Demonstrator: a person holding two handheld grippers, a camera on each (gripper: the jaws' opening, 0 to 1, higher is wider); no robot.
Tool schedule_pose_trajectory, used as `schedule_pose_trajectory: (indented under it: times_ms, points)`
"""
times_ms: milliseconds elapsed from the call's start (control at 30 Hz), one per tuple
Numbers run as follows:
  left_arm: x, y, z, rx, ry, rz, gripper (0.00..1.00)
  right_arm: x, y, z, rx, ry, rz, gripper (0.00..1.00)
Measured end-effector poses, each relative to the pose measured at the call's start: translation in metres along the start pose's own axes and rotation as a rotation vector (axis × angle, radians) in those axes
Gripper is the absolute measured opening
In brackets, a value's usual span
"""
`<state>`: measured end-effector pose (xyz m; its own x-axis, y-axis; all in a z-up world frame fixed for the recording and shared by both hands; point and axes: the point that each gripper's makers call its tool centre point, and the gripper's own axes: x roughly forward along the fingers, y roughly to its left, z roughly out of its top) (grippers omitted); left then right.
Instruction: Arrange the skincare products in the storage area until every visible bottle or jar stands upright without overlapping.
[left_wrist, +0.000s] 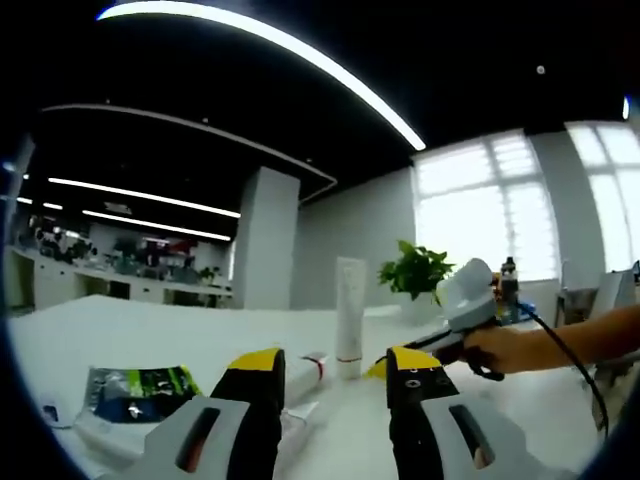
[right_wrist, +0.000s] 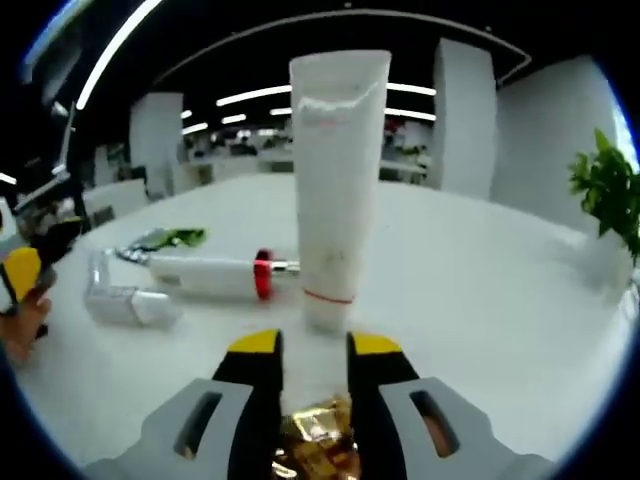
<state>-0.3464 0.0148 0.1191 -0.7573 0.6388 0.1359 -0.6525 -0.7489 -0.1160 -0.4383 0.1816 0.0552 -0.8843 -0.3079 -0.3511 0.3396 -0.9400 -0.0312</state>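
A tall white tube (right_wrist: 335, 190) stands upright on its cap on the white table (right_wrist: 480, 300), just beyond my right gripper (right_wrist: 315, 345). That gripper's jaws are open a narrow way with nothing between the tips. In the left gripper view the same tube (left_wrist: 349, 318) stands ahead, and the right gripper (left_wrist: 378, 368) reaches in from the right, held by a hand (left_wrist: 510, 350). My left gripper (left_wrist: 335, 362) is open and empty. A white tube with a red band (right_wrist: 215, 275) lies flat on the table, also seen as the lying tube (left_wrist: 300, 375).
A small white tube (right_wrist: 130, 300) and a green and black sachet (right_wrist: 165, 240) lie left of the red-banded tube. The sachet (left_wrist: 135, 390) is near my left jaw. A potted plant (left_wrist: 415, 270) stands at the table's far side. The left gripper (right_wrist: 20, 275) shows at the left edge.
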Motion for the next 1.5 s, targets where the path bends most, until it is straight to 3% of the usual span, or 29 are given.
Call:
schedule_pose_trajectory:
  times_ms: [100,167,267,433,567,667,700,733,800,900,1133,1500]
  points:
    - [-0.003,0.0,0.009,-0.028,-0.023,-0.004,0.42,-0.016,0.019,0.006,0.016,-0.056,0.069,0.24]
    - [-0.005,-0.002,0.02,-0.038,-0.07,-0.017,0.42,-0.025,0.033,0.008,0.002,-0.072,0.123,0.27]
    - [0.002,0.002,0.029,-0.033,-0.071,-0.026,0.44,-0.041,0.045,0.017,-0.067,-0.115,0.148,0.27]
    - [0.028,0.001,0.032,-0.027,0.074,-0.123,0.5,-0.061,0.049,0.03,-0.127,-0.18,0.142,0.27]
    - [0.054,0.023,0.021,0.068,0.209,-0.074,0.51,-0.073,0.051,0.026,-0.193,-0.191,0.123,0.27]
    - [0.071,0.021,0.004,0.093,0.36,-0.143,0.53,-0.079,0.057,0.015,-0.233,-0.172,0.137,0.28]
    - [0.077,0.022,-0.006,0.095,0.441,-0.149,0.57,-0.081,0.06,0.008,-0.257,-0.16,0.143,0.28]
    - [0.081,0.023,-0.011,0.111,0.474,-0.145,0.65,-0.082,0.062,0.004,-0.271,-0.15,0.15,0.28]
    - [0.094,0.035,-0.023,0.199,0.561,-0.098,0.69,-0.084,0.067,-0.006,-0.282,-0.13,0.165,0.29]
    - [0.111,0.05,-0.035,0.308,0.639,-0.023,0.64,-0.092,0.072,-0.015,-0.289,-0.125,0.187,0.29]
    - [0.139,0.054,-0.058,0.342,0.725,0.008,0.6,-0.104,0.083,-0.024,-0.297,-0.126,0.219,0.29]
    - [0.137,0.044,-0.091,0.285,0.767,-0.016,0.54,-0.118,0.078,-0.019,-0.293,-0.148,0.218,0.27]
